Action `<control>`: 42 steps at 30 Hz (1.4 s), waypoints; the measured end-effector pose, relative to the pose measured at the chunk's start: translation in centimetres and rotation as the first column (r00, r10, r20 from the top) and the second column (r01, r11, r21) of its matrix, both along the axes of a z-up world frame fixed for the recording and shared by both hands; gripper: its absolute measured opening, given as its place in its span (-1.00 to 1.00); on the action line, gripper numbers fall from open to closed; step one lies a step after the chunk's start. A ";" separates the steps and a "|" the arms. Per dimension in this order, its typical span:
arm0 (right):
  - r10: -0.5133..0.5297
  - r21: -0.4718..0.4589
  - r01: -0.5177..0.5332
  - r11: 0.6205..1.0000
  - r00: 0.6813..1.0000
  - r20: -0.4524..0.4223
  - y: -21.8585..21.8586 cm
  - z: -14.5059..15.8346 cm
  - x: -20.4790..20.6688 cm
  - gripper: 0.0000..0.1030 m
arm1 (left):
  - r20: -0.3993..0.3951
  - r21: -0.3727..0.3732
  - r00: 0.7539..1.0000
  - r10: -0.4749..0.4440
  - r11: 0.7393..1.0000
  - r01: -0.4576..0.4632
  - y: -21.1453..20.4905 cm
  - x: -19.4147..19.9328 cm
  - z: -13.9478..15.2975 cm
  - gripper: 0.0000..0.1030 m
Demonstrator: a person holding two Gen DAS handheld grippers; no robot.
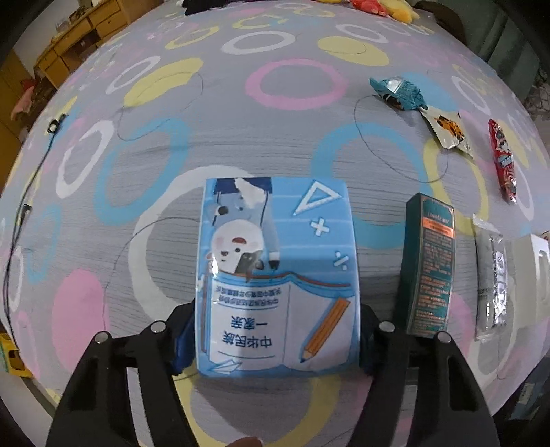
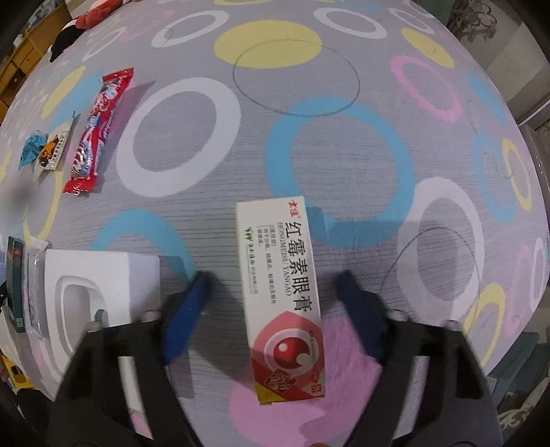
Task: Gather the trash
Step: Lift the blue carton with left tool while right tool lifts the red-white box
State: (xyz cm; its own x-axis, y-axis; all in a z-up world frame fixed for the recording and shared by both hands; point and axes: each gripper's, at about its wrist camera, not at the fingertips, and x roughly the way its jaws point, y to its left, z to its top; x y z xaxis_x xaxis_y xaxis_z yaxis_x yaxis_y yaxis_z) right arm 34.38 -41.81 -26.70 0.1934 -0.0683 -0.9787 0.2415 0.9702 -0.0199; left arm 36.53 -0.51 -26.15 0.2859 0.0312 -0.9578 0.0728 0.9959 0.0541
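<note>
My left gripper point(image 1: 275, 337) is shut on a blue cartoon-printed carton point(image 1: 276, 271), its fingers pressing both sides near the carton's near end. My right gripper point(image 2: 275, 309) is open, its blue fingers point(image 2: 187, 309) wide apart on either side of a white and red ointment box point(image 2: 283, 299) that lies on the bedsheet point(image 2: 309, 103) between them, not touching either finger. Other trash lies on the sheet: a dark green box point(image 1: 428, 268), a clear silver sachet point(image 1: 491, 278), a red wrapper point(image 1: 502, 160), a silver snack wrapper point(image 1: 448, 130) and a teal wrapper point(image 1: 398, 91).
A white foam block point(image 2: 99, 289) sits just left of my right gripper, and shows at the left wrist view's right edge point(image 1: 531, 278). A black cable point(image 1: 20, 213) runs along the sheet's left side. Wooden drawers point(image 1: 68, 44) stand beyond the bed. Soft toys point(image 1: 378, 7) lie at the far edge.
</note>
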 end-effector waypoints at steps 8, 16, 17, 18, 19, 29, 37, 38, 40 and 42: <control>0.001 0.000 -0.001 1.000 1.000 0.001 0.2 0.6 0.0 -0.38 | 0.007 -0.009 1.000 0.020 1.000 -0.020 -0.2 -0.2 0.1 0.25; 0.000 -0.012 0.000 1.000 1.000 0.025 0.0 1.7 -0.9 -0.38 | 0.014 -0.023 0.999 0.035 0.999 -0.034 -0.3 -0.6 1.2 0.25; 0.004 -0.017 -0.003 1.000 0.999 0.034 0.0 2.2 -1.1 -0.38 | 0.020 -0.026 0.999 0.032 0.999 -0.032 -0.3 -0.8 1.6 0.25; 0.006 -0.016 -0.005 1.000 0.999 0.039 0.1 2.5 -1.3 -0.38 | 0.026 -0.030 0.999 0.031 0.999 -0.030 -0.2 -0.8 2.0 0.25; 0.005 -0.015 -0.004 1.000 0.999 0.045 0.2 2.8 -1.4 -0.38 | 0.032 -0.035 0.999 0.031 0.999 -0.030 -0.1 -1.0 2.5 0.25; 0.039 -0.043 -0.032 0.999 0.985 0.169 1.9 10.0 -5.7 -0.38 | 0.107 -0.066 0.994 0.035 0.997 -0.028 1.4 -3.7 8.0 0.25; 0.099 -0.062 -0.084 0.995 0.949 0.298 4.2 17.0 -9.6 -0.38 | 0.208 -0.079 0.978 0.029 0.997 -0.012 2.0 -8.3 13.7 0.25; 0.108 -0.056 -0.095 0.994 0.940 0.323 4.7 18.2 -10.6 -0.38 | 0.223 -0.077 0.975 0.026 0.997 -0.009 2.1 -9.2 14.5 0.25; 0.123 -0.066 -0.106 0.992 0.928 0.351 5.5 19.6 -11.8 -0.38 | 0.245 -0.083 0.969 0.021 0.997 0.000 2.2 -10.5 15.6 0.25; 0.144 -0.069 -0.127 0.989 0.911 0.387 6.4 21.3 -13.5 -0.38 | 0.275 -0.084 0.961 0.016 0.996 0.008 2.2 -12.1 16.9 0.25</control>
